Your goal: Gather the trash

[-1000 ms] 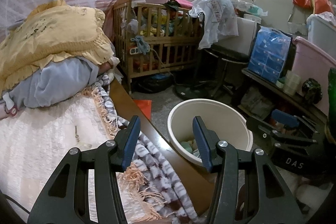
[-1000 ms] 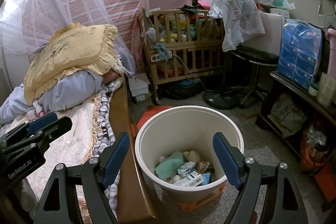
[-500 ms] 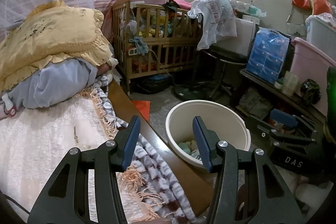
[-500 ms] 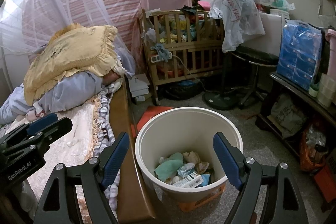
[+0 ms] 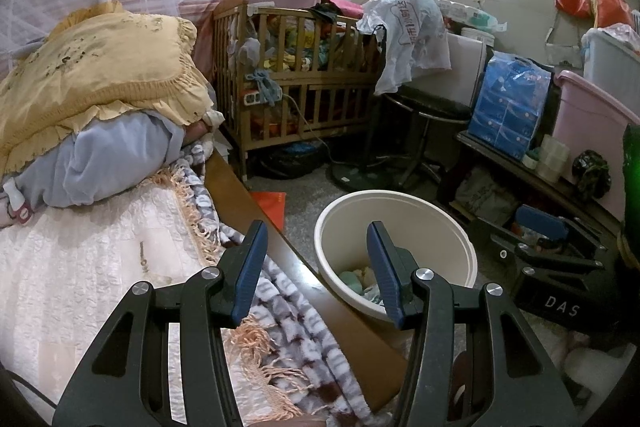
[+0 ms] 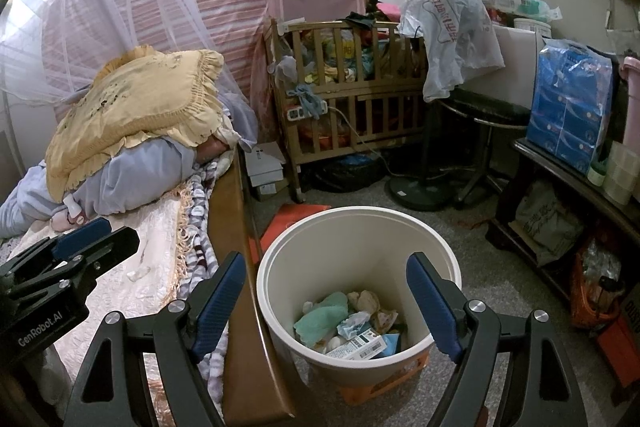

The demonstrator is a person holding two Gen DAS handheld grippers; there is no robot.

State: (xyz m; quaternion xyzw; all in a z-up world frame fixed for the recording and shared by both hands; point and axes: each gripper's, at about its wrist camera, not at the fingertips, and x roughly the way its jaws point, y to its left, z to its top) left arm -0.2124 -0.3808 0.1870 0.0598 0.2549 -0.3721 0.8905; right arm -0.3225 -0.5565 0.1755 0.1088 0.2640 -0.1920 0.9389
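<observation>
A cream trash bin (image 6: 360, 227) stands on the floor beside the bed and holds several pieces of trash (image 6: 352, 323): a green cloth, tissues, a barcoded box. It also shows in the left wrist view (image 5: 400, 203). My right gripper (image 6: 328, 303) is open and empty, hovering over the bin's near rim. My left gripper (image 5: 316, 267) is open and empty above the bed's wooden side rail (image 5: 256, 219), and shows at the left of the right wrist view (image 6: 80, 247). The right gripper's body (image 5: 552, 267) shows at the right of the left wrist view.
The bed (image 5: 80, 247) carries a white quilt, a fringed blanket (image 5: 288, 307), and a yellow pillow (image 6: 140, 107) on blue bedding. A wooden crib (image 6: 352, 99), a black stool (image 6: 480, 115), a low shelf (image 6: 560, 195) and a red sheet (image 6: 292, 219) surround the bin.
The left gripper has drifted slightly, so the bin sits a little to the left in its view. The right gripper has barely moved. Both stay open.
</observation>
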